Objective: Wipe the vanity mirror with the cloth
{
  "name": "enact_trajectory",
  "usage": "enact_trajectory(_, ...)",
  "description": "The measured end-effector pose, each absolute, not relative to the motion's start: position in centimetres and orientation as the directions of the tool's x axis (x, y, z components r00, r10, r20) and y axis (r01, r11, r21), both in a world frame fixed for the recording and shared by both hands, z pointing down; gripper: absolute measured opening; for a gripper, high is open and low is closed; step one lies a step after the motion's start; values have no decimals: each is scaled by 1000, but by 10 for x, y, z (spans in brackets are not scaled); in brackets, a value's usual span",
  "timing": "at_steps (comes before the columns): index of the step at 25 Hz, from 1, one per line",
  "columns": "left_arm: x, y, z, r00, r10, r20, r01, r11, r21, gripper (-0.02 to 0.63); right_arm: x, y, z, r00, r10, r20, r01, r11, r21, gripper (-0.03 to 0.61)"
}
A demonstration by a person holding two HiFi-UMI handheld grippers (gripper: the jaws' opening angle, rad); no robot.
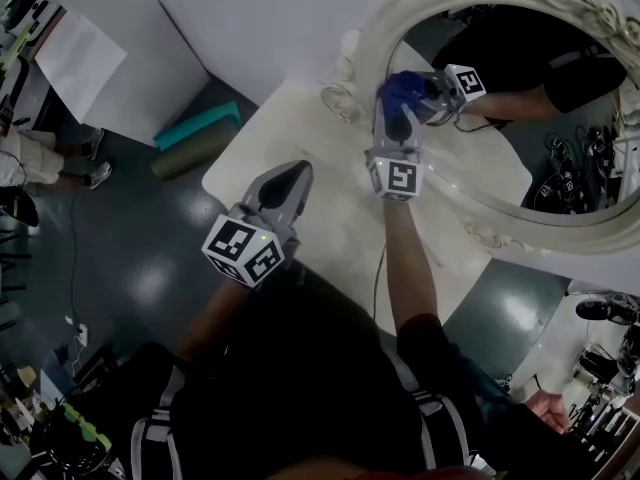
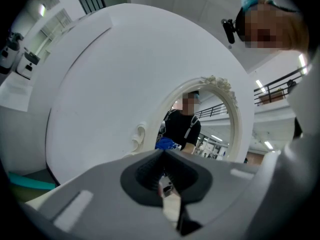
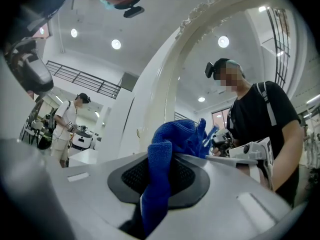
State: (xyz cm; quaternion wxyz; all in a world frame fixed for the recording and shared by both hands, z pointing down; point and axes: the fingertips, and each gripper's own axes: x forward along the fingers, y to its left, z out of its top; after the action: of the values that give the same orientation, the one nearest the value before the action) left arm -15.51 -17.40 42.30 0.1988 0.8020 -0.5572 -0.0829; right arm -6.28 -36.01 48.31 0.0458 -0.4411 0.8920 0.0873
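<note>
1. The left gripper [image 1: 297,173] hovers over the tabletop [image 1: 330,243] at the centre of the head view. Its jaws are together and nothing sits between them.
2. The right gripper [image 1: 400,108] reaches further up, to centre right of that view, at the mirror's left edge. Its jaws are clamped on the cloth [image 3: 167,149].
3. The blue cloth is soft, light and limp. It is pinched by a fold, so a strip trails down through the jaws and a bunched wad stands out past the tips. That wad looks like the part to put on the glass. The hold seems deep enough that the cloth should not slip out, though a loose tail may drag.
4. In the head view the cloth meets its own reflection at the left rim of the glass. It is touching or just beside the surface, and I cannot tell which.
5. The mirror [image 1: 480,168] fills the upper right, an oval of glass in a white frame [image 1: 560,233] with carved ornament.
   - The glass is stiff, smooth and fragile, so only the cloth should press on it, never the hard jaw tips.
   - If it needs steadying, the frame's plain rim is likely the place, not the thin ornament.
</note>
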Motion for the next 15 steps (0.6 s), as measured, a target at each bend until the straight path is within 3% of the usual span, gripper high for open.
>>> enact_trajectory(15, -153, -176, 412, 417, -908, 49, -838, -363, 407, 11, -77, -331, 432, -632, -740, -228, -754, 655, -37, 71)
